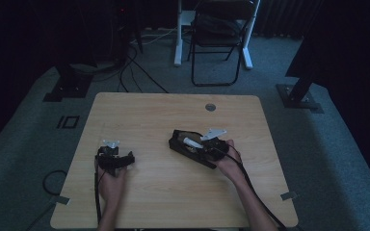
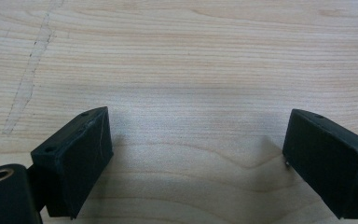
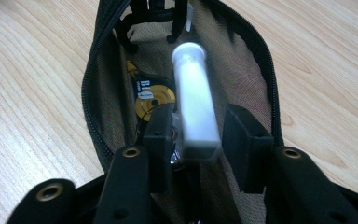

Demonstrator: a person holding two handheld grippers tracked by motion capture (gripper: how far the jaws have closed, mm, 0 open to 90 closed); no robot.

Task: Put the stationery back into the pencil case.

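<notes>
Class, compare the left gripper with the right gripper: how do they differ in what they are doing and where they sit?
The left gripper has its jaws spread wide over bare table, with nothing between them; the right gripper has a white tube between its jaws. The left gripper sits apart from the black zip pouch, while the right gripper reaches into it. Both are black and hand-held.

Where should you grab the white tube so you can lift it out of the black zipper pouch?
Grab the white tube around its long straight sides, near the blunt square end closest to the right tool. Come from above, along the open mouth of the zipper pouch. The tube lies lengthwise between the zipper edges, and its narrow body looks like it fits between the jaws, which already stand on either side of it.
</notes>
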